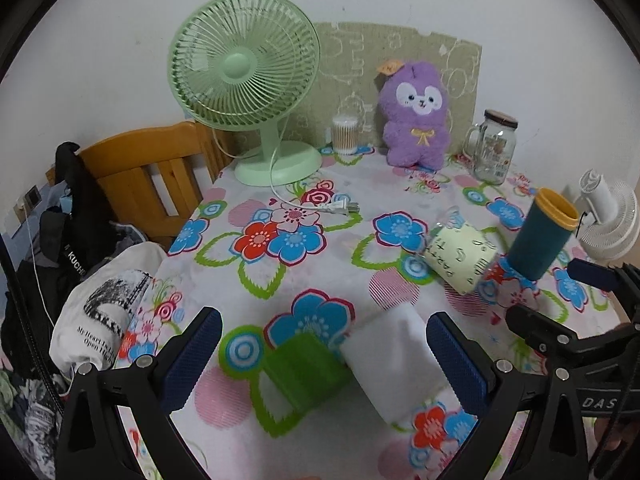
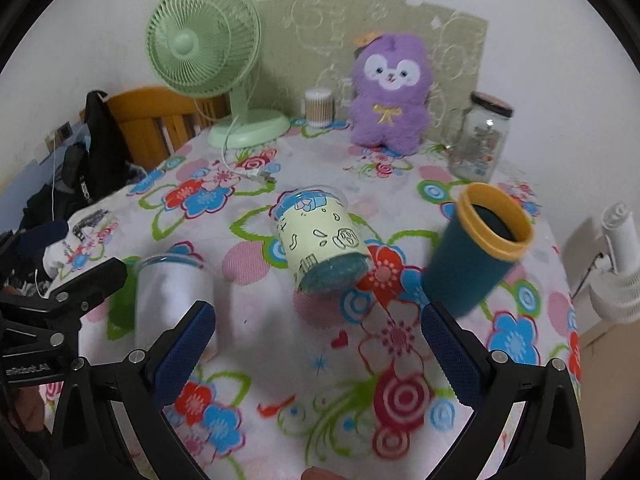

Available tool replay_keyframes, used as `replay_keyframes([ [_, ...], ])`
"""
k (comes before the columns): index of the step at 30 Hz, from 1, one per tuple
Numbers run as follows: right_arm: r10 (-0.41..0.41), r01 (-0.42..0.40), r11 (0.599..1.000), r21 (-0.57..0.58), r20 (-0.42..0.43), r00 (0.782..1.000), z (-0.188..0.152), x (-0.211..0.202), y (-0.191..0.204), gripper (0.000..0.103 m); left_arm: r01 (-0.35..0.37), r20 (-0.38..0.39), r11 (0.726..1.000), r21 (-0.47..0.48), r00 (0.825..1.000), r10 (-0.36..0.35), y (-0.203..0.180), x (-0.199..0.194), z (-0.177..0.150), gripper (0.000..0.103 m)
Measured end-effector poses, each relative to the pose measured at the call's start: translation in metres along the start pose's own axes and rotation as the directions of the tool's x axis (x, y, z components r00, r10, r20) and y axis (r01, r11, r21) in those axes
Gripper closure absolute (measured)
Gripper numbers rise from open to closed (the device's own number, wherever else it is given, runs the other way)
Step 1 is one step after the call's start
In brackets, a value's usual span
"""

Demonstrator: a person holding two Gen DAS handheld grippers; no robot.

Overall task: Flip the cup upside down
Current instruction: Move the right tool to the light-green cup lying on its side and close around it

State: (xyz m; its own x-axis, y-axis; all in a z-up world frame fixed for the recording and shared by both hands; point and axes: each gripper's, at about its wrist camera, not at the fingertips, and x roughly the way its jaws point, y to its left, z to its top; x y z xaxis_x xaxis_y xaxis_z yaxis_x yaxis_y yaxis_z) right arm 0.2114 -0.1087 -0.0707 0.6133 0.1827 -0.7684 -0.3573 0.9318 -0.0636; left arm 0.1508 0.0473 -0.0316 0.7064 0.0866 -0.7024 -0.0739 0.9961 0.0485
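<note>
Inventory, tools: my left gripper (image 1: 324, 354) has jaws wide apart, holding nothing, hovering over a white cup (image 1: 394, 356) lying on its side on the floral tablecloth (image 1: 256, 264); my right gripper (image 2: 318, 342) is likewise spread wide and empty, w/ a teal cup w/ yellow rim (image 2: 476, 250) upright just beyond its right finger. Between those two lies a clear cup w/ pale-yellow sleeve (image 2: 320, 242) on its side, print too small to read. Legible text: "KUCHE…" on black bag (image 1: 76, 216) and "DAS" on the right tool's body at frame edge; green fan (image 1: 244, 80), purple plush (image 1: 416, 114), glass jar (image 1: 494, 146) at back.
</note>
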Motion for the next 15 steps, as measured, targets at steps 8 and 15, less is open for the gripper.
replay_keyframes([
  [8, -0.004, -0.001, 0.999, -0.049, -0.097, 0.995, 0.021, 0.059, -0.001, 0.0, -0.093, -0.033, 0.992, 0.082, 0.995, 0.096, -0.005, 0.033, 0.02, 0.0],
  [15, 0.039, -0.044, 0.999, -0.029, -0.146, 0.988, 0.028, 0.09, -0.008, 0.0, -0.121, -0.068, 0.986, 0.112, 0.989, 0.129, -0.006, 0.058, 0.034, 0.0],
])
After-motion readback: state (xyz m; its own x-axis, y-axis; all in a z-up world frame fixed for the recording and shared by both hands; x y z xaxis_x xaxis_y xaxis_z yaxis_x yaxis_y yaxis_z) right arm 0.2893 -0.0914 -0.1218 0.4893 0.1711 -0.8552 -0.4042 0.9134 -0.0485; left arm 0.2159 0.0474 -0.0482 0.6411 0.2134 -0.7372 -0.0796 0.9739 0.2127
